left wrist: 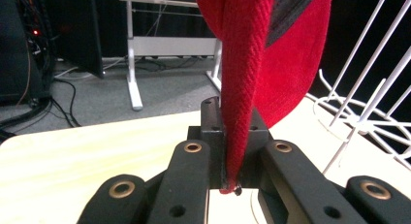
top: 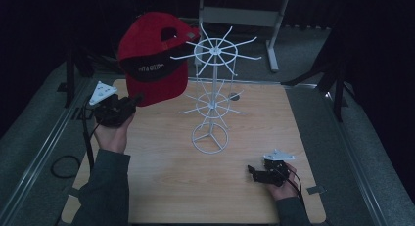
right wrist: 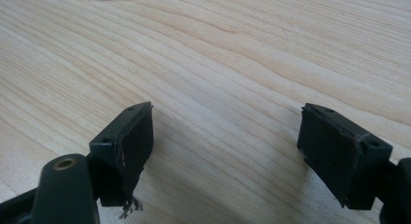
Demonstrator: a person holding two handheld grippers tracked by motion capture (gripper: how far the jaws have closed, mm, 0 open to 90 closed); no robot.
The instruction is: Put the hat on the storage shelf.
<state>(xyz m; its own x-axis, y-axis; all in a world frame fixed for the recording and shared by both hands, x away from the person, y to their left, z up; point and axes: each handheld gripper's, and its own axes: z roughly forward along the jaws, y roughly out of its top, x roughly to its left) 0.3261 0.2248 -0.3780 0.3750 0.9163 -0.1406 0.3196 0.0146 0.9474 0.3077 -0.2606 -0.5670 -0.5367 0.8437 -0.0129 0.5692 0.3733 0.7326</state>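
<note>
We see our left tool (top: 131, 102) pinched tight on the brim of a red cap (top: 154, 57). It holds the cap up in the air at the far left, just beside the top ring of a white wire rack (top: 211, 96). The rack stands in the middle of the wooden tabletop (top: 195, 192). Our right tool (top: 254, 173) rests low at the near right, its jaws wide apart and holding nothing.

From above, the room was dim and black at its edges; only my tabletop (top: 171, 187) caught soft light. Both gripper views were brighter. The cap (left wrist: 252, 64) looked slightly blurred so near the lens, and my right hand-held gripper (right wrist: 225, 146) cast faint shadows on the wood.
</note>
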